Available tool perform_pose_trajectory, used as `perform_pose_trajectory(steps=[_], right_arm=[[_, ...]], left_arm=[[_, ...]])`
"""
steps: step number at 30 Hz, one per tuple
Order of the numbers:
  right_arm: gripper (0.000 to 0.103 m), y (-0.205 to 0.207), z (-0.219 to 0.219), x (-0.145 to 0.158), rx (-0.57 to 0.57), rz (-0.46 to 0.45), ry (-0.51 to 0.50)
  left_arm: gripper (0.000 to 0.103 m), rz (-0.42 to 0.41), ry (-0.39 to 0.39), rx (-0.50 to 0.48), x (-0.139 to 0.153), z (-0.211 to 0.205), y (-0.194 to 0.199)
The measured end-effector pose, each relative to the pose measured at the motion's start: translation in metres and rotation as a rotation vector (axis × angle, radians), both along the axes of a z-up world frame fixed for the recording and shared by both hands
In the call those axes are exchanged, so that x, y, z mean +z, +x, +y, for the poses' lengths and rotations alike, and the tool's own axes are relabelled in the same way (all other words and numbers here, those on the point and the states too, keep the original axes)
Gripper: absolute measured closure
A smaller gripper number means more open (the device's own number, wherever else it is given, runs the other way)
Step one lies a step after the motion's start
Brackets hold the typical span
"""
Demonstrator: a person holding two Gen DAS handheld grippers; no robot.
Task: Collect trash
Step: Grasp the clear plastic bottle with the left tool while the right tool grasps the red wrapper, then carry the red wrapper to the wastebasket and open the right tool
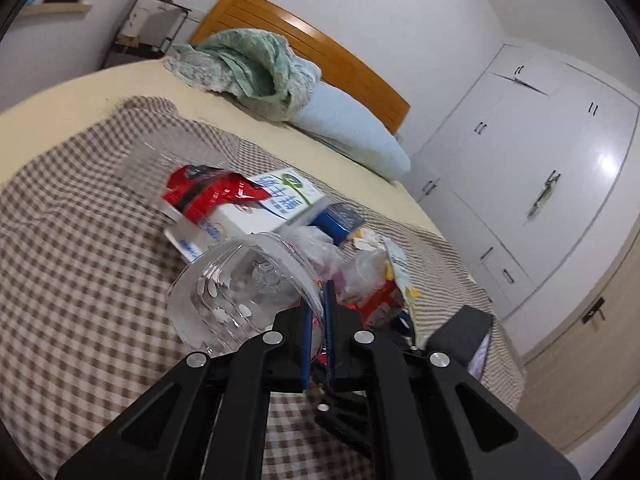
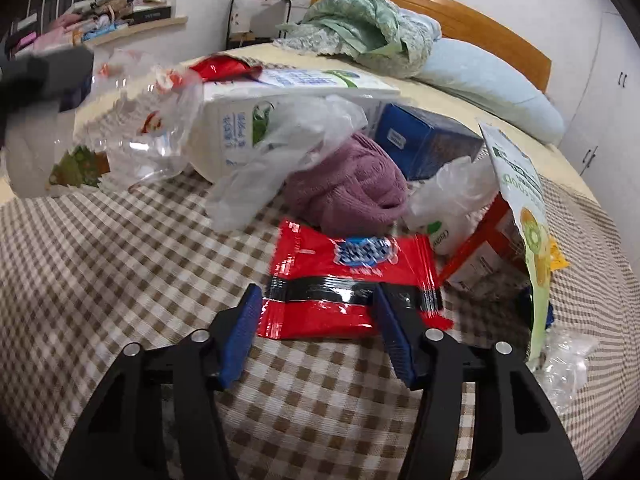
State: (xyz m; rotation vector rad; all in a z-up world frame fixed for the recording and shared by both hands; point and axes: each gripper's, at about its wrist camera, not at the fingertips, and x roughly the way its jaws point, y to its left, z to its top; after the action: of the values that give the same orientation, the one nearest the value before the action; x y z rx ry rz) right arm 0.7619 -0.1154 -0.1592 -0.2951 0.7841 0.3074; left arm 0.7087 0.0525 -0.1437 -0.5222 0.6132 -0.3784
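Left gripper (image 1: 318, 320) clenched on clear bag (image 1: 240, 284), probably by its rim. Right gripper (image 2: 316, 312) spread wide, straddling red wrapper (image 2: 344, 284) flat on bed (image 2: 100, 280). Light, crinkly, slippery film; best pinched at an edge.

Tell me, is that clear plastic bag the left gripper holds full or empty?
Looks empty. The clear plastic bag held by the left gripper shows only printed decorations; the checked blanket shows through.
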Motion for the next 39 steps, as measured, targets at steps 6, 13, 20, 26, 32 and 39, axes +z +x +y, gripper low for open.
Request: perform_pose_trajectory(steps=[6, 13, 20, 26, 32, 39], right_arm=[[0.033, 0.021, -0.015, -0.007, -0.035, 0.103, 0.071], [0.084, 0.037, -0.039, -0.001, -0.102, 0.168, 0.17], [0.095, 0.004, -0.058, 0.027, -0.111, 0.113, 0.27], [0.095, -0.034, -0.069, 0.05, -0.085, 0.073, 0.357], [0.095, -0.083, -0.102, 0.081, -0.125, 0.02, 0.448], [0.095, -0.154, -0.19, 0.109, -0.27, -0.064, 0.457]], left_arm=[[0.1, 0.033, 0.015, 0.009, -0.013, 0.006, -0.009], [0.1, 0.023, 0.053, 0.043, -0.013, 0.004, -0.014], [0.1, -0.002, 0.095, 0.051, -0.003, -0.004, -0.029], [0.1, -0.043, 0.141, 0.065, 0.01, -0.01, -0.054], [0.1, -0.065, 0.207, 0.083, 0.03, -0.03, -0.092], [0.1, -0.152, 0.255, -0.025, 0.065, -0.102, -0.154]])
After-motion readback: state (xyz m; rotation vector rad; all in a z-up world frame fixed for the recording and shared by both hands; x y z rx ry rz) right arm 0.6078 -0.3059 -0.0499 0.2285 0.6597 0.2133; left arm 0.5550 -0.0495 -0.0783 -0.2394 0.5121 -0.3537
